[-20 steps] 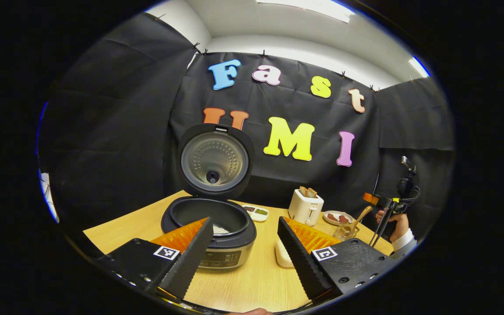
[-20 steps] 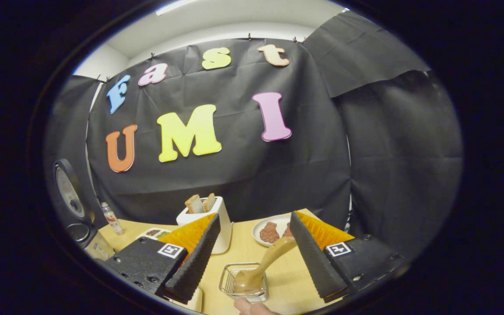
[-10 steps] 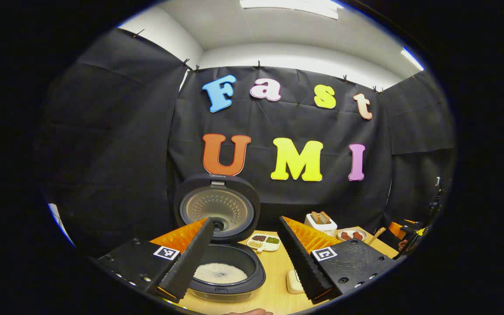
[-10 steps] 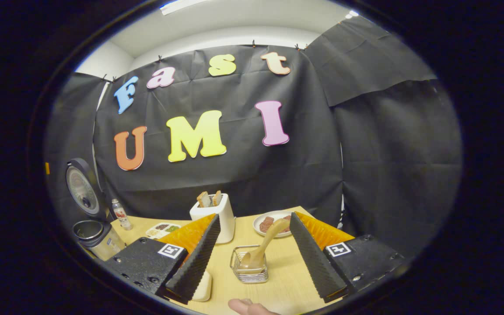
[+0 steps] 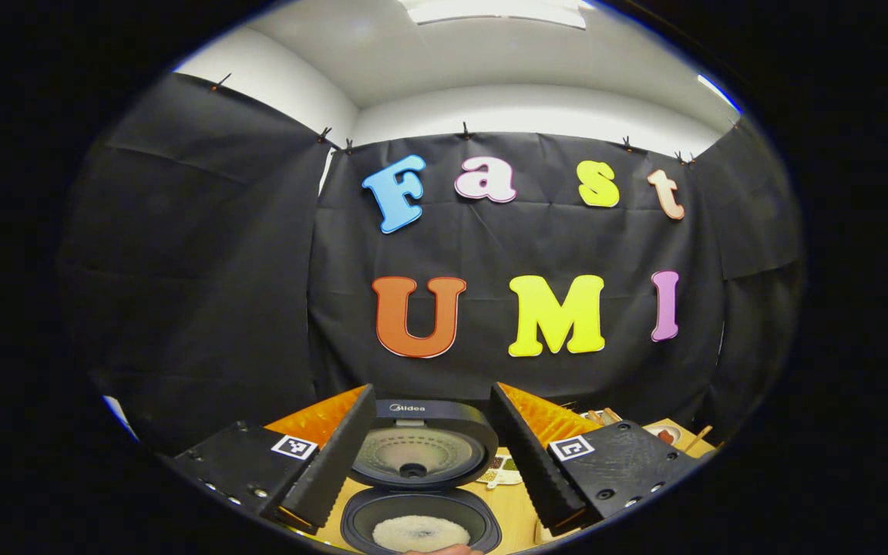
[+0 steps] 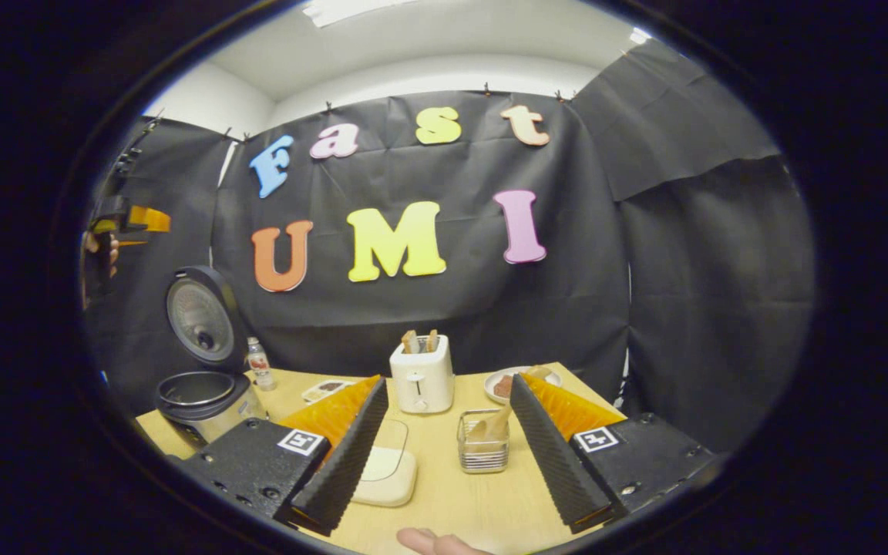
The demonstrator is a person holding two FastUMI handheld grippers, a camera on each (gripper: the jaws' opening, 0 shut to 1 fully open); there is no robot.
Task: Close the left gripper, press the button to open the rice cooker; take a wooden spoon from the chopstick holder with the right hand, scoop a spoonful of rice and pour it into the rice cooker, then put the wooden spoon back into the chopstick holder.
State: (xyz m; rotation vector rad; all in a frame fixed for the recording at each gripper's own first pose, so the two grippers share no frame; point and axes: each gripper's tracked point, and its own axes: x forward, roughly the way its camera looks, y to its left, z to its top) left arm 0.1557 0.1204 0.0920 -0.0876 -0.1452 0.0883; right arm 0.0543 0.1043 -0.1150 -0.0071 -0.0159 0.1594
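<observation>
Both tools pulled back; right tool [image 6: 444,455] and left tool [image 5: 432,462] gape, empty. Spoon [image 6: 494,426] stands in holder [image 6: 482,451], handle leaning up-right, just right of toaster [image 6: 422,378]. Cooker [image 6: 201,393] lid up, far left of toaster.

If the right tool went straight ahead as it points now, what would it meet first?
Probably the chopstick holder with the wooden spoon in it, between the open right tool fingers; depth is uncertain.
</observation>
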